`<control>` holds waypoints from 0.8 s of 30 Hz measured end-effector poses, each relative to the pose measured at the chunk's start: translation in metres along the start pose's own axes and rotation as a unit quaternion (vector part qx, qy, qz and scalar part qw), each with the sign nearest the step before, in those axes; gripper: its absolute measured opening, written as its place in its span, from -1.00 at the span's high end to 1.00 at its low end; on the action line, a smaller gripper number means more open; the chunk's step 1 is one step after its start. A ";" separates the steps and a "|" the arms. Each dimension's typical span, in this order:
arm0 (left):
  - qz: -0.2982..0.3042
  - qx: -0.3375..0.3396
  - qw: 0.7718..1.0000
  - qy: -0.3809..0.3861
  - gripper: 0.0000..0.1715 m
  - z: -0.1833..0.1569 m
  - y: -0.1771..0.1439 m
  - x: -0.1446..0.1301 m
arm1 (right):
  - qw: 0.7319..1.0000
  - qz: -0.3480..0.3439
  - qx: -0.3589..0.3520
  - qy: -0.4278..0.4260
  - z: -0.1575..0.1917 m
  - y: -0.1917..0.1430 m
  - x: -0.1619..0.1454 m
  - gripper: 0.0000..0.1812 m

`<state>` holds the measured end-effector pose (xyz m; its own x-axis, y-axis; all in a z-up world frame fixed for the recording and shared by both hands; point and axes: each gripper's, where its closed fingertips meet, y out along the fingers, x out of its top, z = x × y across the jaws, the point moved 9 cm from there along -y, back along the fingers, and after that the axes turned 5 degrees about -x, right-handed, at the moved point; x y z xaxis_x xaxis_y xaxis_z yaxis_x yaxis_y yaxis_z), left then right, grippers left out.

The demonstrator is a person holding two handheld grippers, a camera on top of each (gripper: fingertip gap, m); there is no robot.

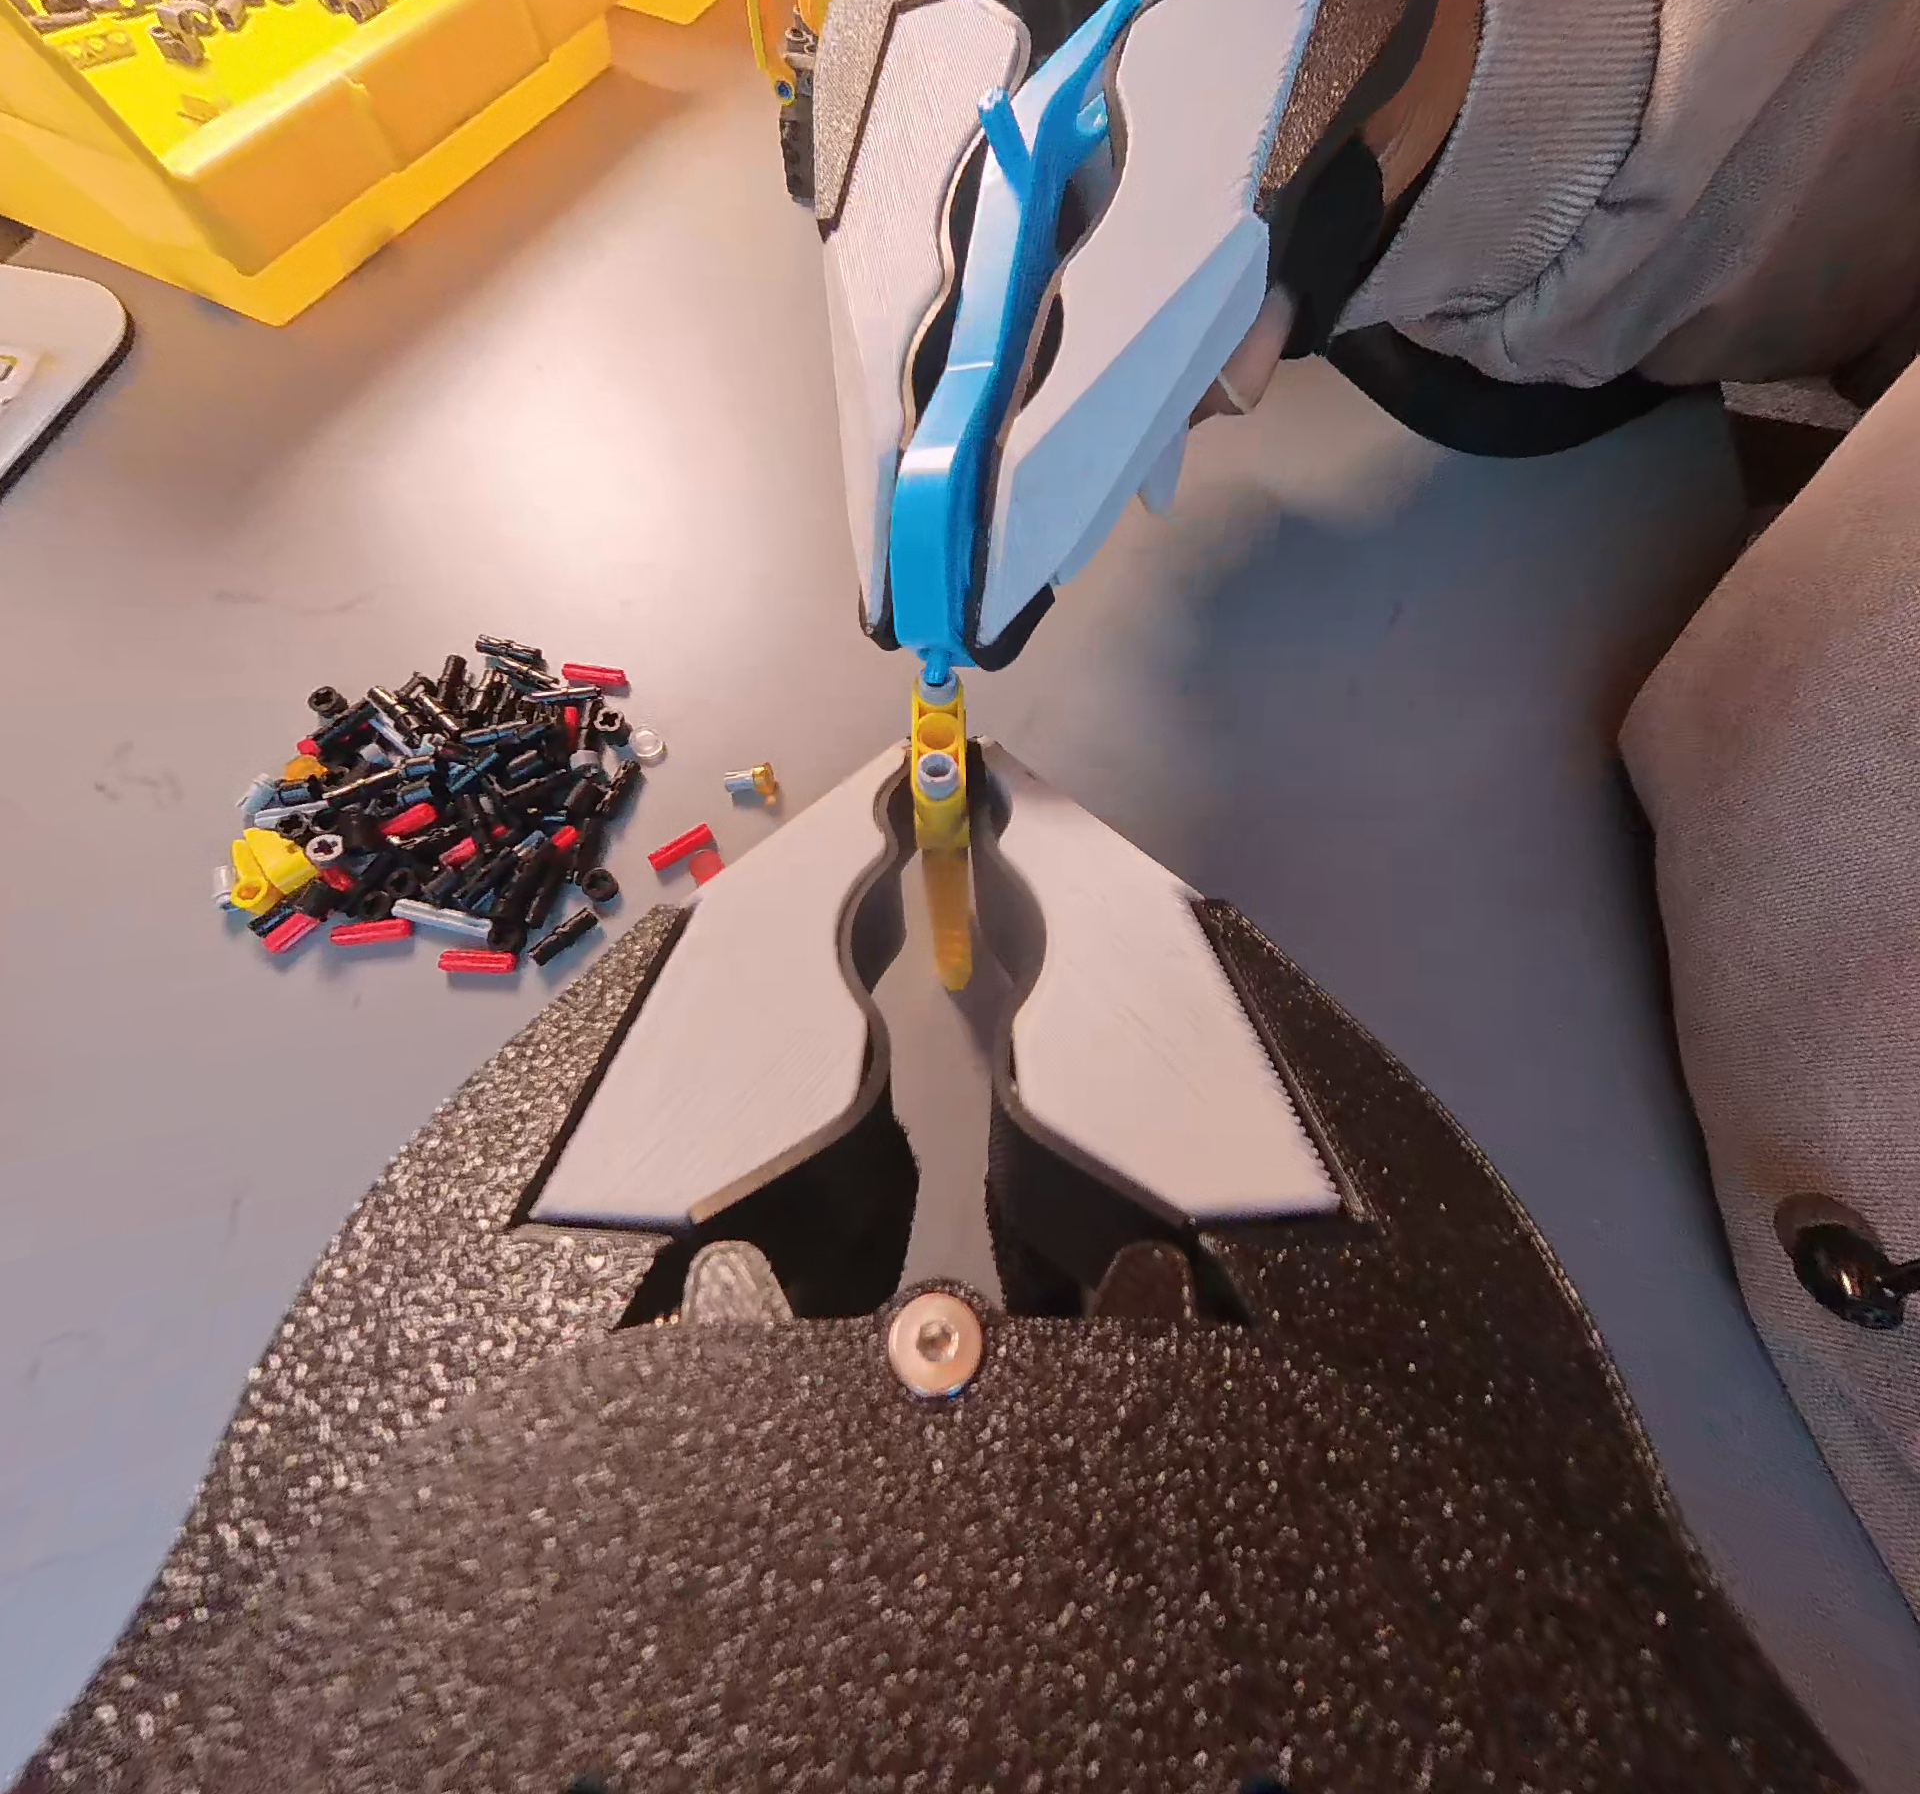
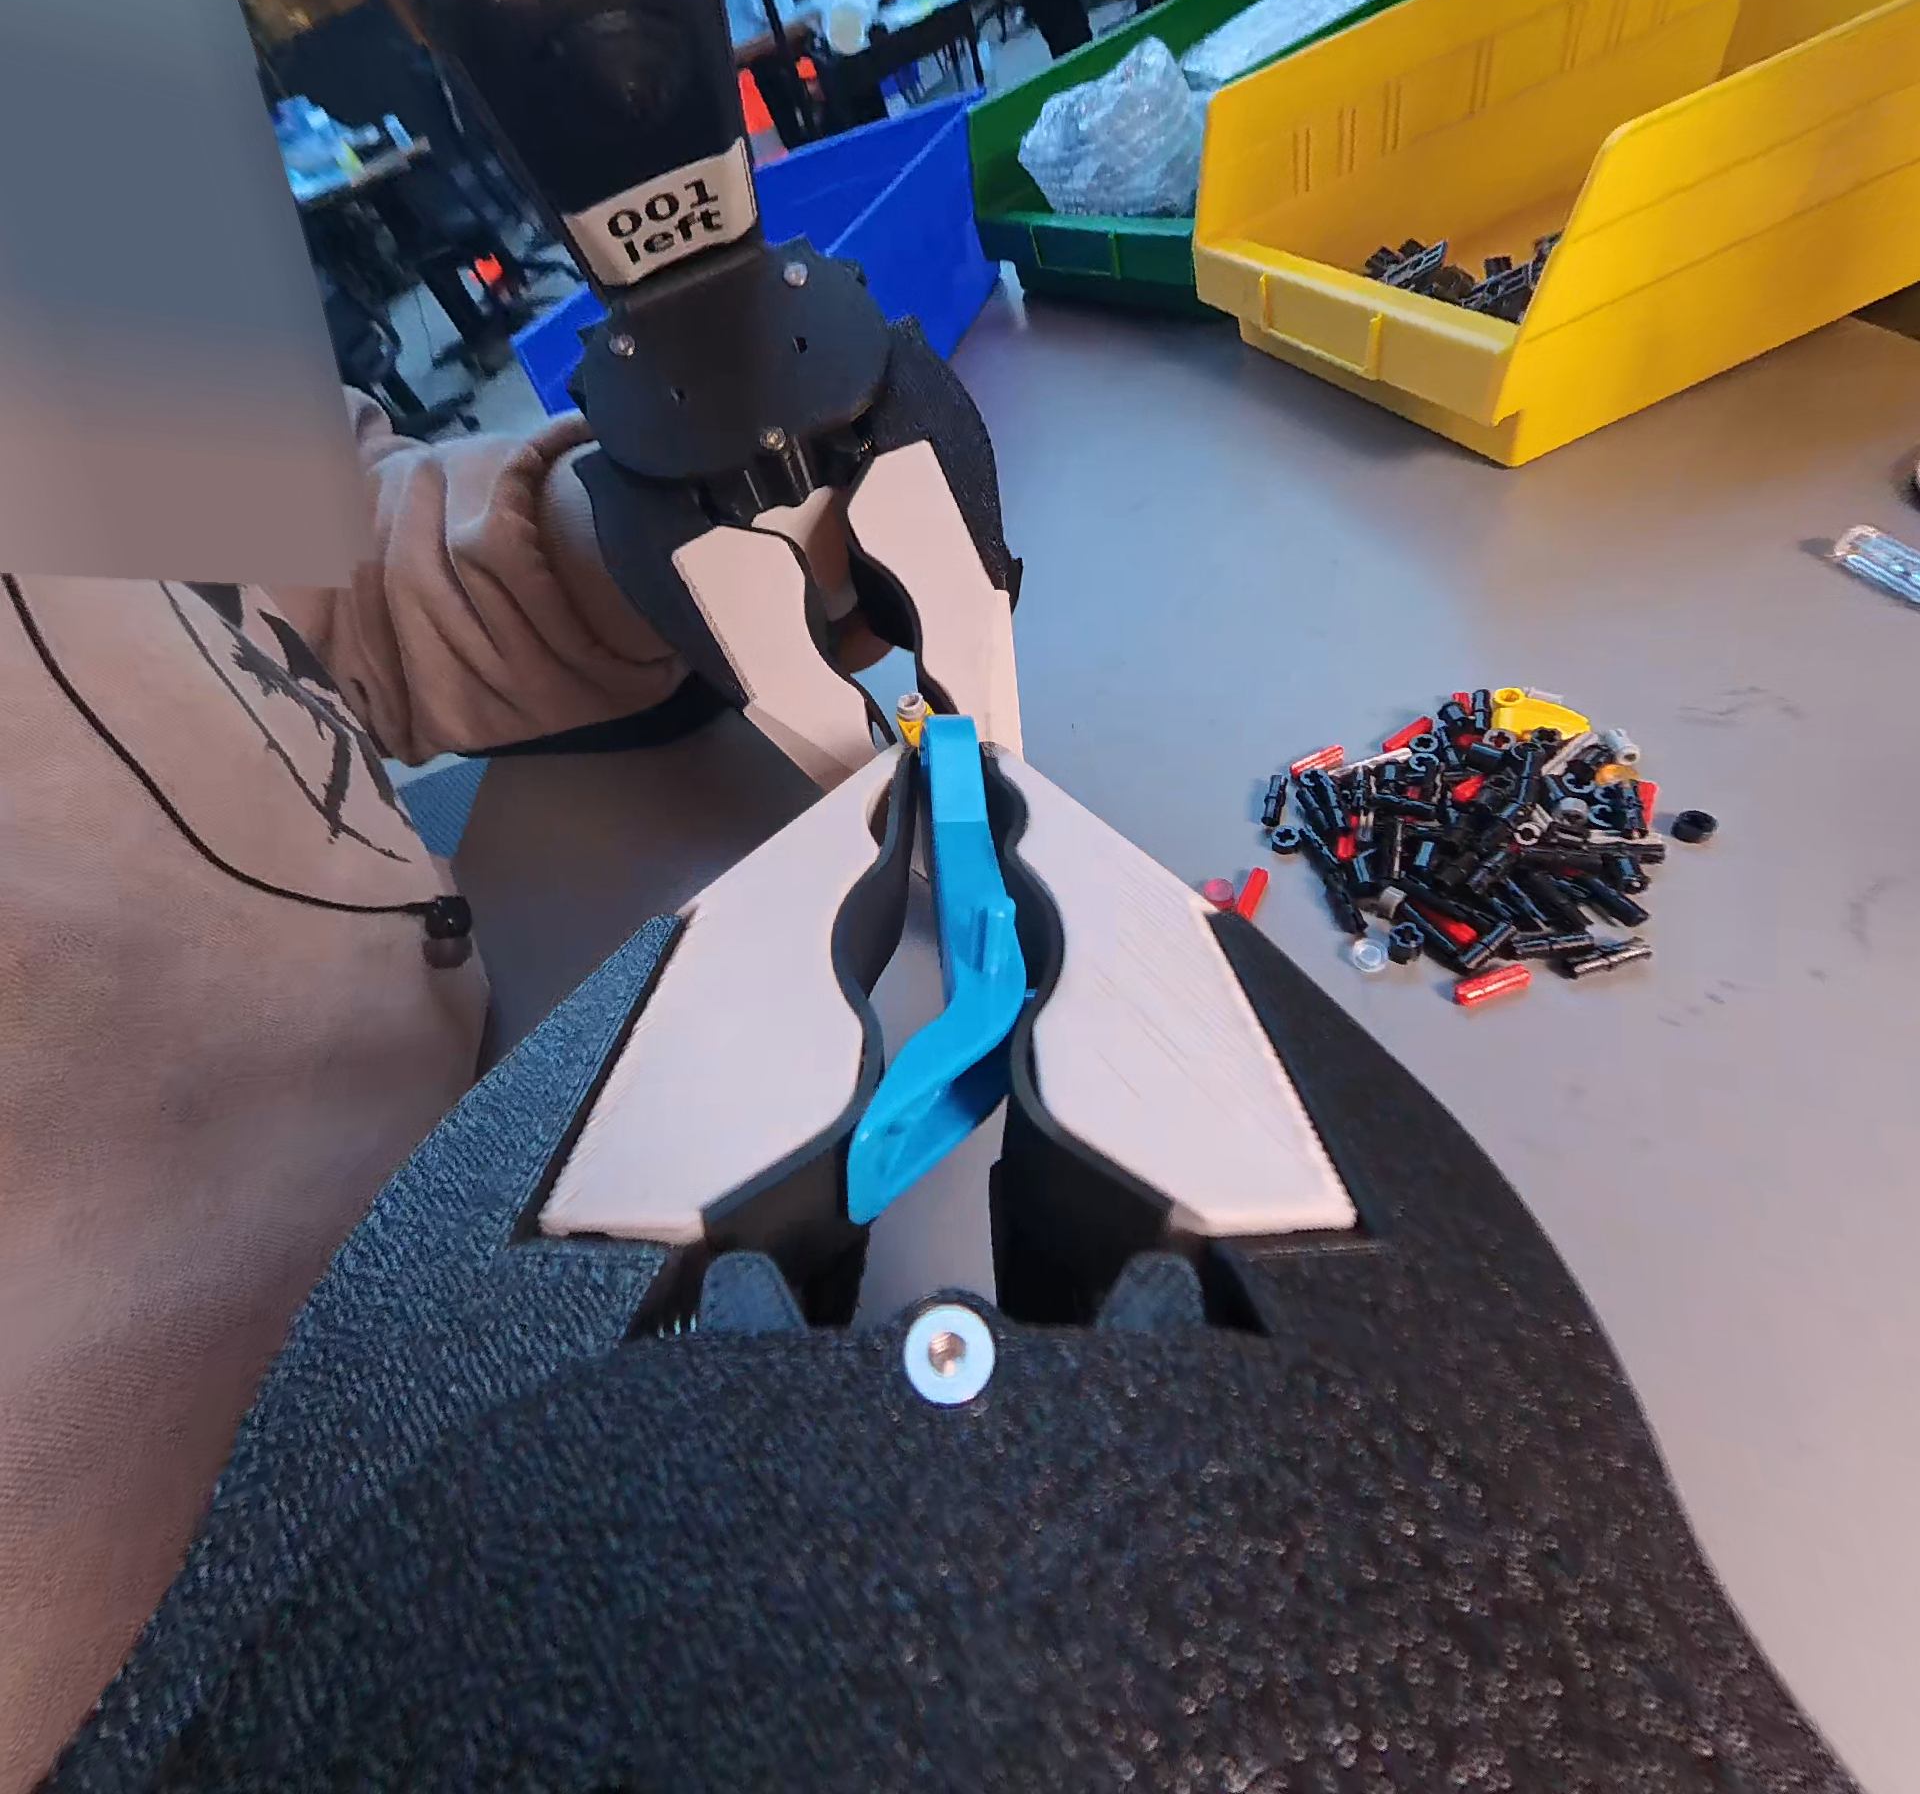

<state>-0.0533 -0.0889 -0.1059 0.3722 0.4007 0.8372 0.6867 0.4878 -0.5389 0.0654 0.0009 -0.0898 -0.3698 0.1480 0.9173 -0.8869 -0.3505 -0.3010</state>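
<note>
Your left tongs [image 1: 940, 768] are closed narrowly on a small yellow plastic beam with round holes [image 1: 938, 788], two grey pins seated in it. Touching its upper end is the tip of a bright blue plastic lever tool [image 2: 961, 923], which your right tongs [image 2: 951, 757] clamp along its length. Both meet above the grey surface [image 1: 468, 456]. Beside the beam lies a loose heap of small black, red and grey connector pins [image 1: 436, 814]; beyond that heap stands a yellow plastic bin [image 1: 281, 61] holding more pieces.
</note>
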 end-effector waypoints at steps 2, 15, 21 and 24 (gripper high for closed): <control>-0.004 0.002 1.000 0.011 0.93 -0.001 0.001 0.000 | 1.000 0.019 -0.004 -0.017 0.001 -0.002 0.002 0.88; -0.009 0.002 0.997 0.073 0.93 -0.009 0.007 -0.003 | 0.988 0.133 0.002 -0.080 0.003 -0.010 0.001 0.90; 0.031 0.004 0.997 0.066 0.94 -0.009 0.012 -0.006 | 0.980 0.177 -0.004 -0.090 0.004 -0.005 -0.005 0.90; 0.047 0.008 0.997 0.068 0.95 -0.009 0.014 -0.006 | 0.981 0.177 -0.007 -0.074 0.001 -0.003 -0.008 0.92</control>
<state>-0.0402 -0.0918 -0.1178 0.5167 0.3375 0.7868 0.6352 0.4650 -0.6167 0.0719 -0.0003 -0.0962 -0.6116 -0.1164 0.7826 -0.7144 -0.3438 -0.6094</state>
